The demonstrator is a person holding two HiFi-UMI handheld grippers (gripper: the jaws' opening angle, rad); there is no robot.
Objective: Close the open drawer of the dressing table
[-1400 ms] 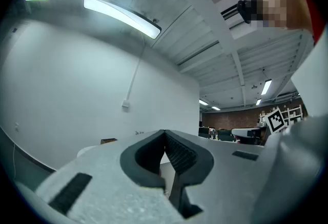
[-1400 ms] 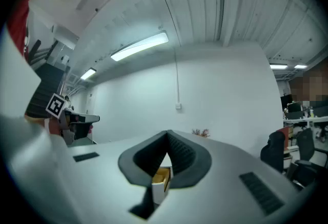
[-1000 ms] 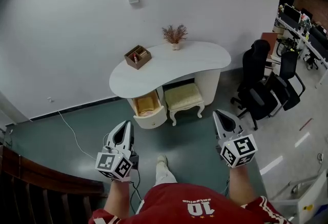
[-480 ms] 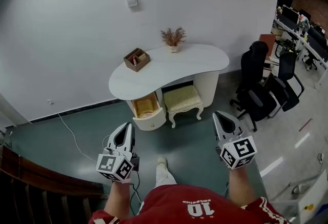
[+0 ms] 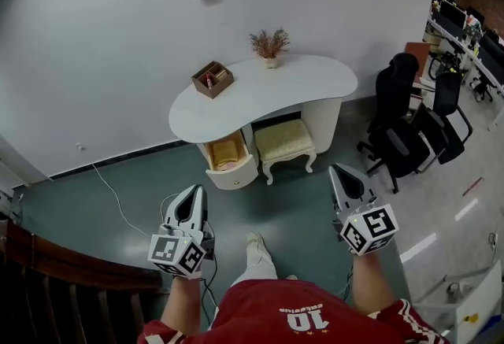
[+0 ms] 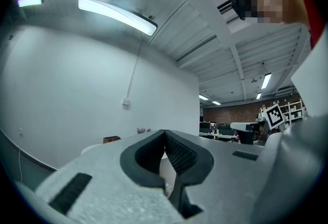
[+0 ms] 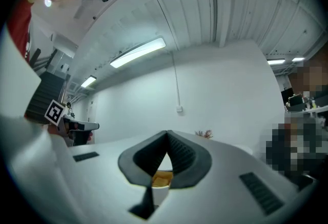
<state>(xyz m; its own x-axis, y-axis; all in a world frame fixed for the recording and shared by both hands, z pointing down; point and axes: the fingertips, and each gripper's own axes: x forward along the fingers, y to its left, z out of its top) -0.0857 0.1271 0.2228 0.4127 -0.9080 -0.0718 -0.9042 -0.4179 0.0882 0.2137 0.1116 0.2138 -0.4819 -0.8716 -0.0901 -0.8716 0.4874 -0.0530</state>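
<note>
Two closed grippers held level, well short of the open drawer.

Nearest, the left gripper [image 5: 196,191] and the right gripper [image 5: 337,171] pointed forward over the green floor [image 5: 299,201], each with its jaws pressed together on nothing. Well beyond them, the drawer [image 5: 230,164] stood pulled out under the white desk [image 5: 299,90], just beside a cushioned stool [image 5: 285,142]. On the desk sat a wooden box [image 5: 213,79] and, farther back, a dried plant [image 5: 269,43].
</note>
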